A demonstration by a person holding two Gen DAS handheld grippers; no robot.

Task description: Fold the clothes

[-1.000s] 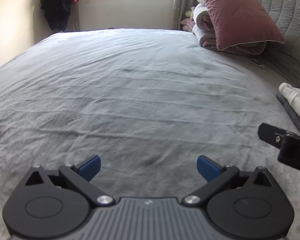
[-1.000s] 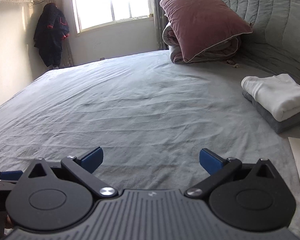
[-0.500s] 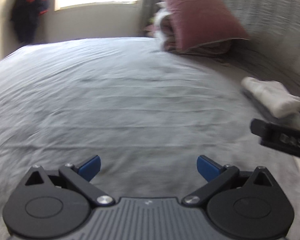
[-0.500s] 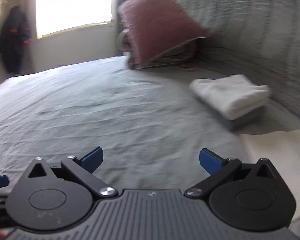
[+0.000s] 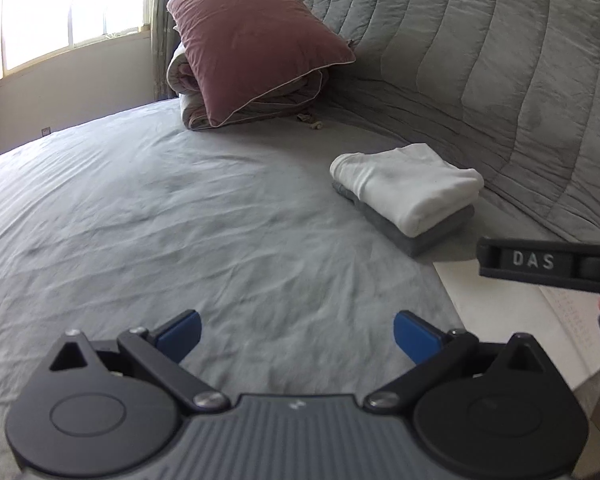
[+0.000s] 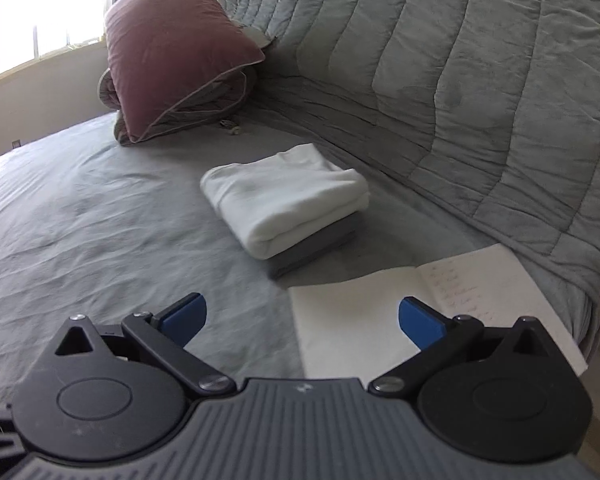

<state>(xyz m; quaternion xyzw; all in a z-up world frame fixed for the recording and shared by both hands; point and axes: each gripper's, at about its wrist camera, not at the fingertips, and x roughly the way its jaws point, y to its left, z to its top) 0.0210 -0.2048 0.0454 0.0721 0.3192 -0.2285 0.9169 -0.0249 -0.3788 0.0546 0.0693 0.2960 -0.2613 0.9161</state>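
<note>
Daylight is coming through a window (image 5: 72, 12) at the far side of a bedroom, falling across a wide bed (image 5: 180, 208) whose grey sheet is lying lightly wrinkled and mostly bare. Against the quilted grey headboard (image 6: 480, 80), a mauve pillow (image 5: 252, 40) is leaning on a rolled duvet (image 5: 188, 92), apparently stowed there to keep the working area free.

Near the headboard side, the folded clothes are sitting as a small stack: a white garment (image 6: 288, 196) is lying squarely on top of a dark grey garment (image 6: 320, 244), edges roughly lined up. Judging by this neatness, these pieces are looking finished and parked out of the way. Just beside the stack, toward the bed's corner, an open notebook (image 6: 380, 308) with faint handwriting is lying flat, not touching the clothes.

Neither tool is gripping anything. The left gripper (image 5: 296, 336) is hovering above bare sheet with its blue pads spread wide and nothing between them. The right gripper (image 6: 302, 320) is likewise spread wide and empty, pointing toward the stack and hanging partly over the notebook; part of its body is also showing at the right edge of the left wrist view.

No unfolded garment is appearing in either view, so whether more pieces are waiting cannot be told; the next one would likely need to be fetched from outside these views.
</note>
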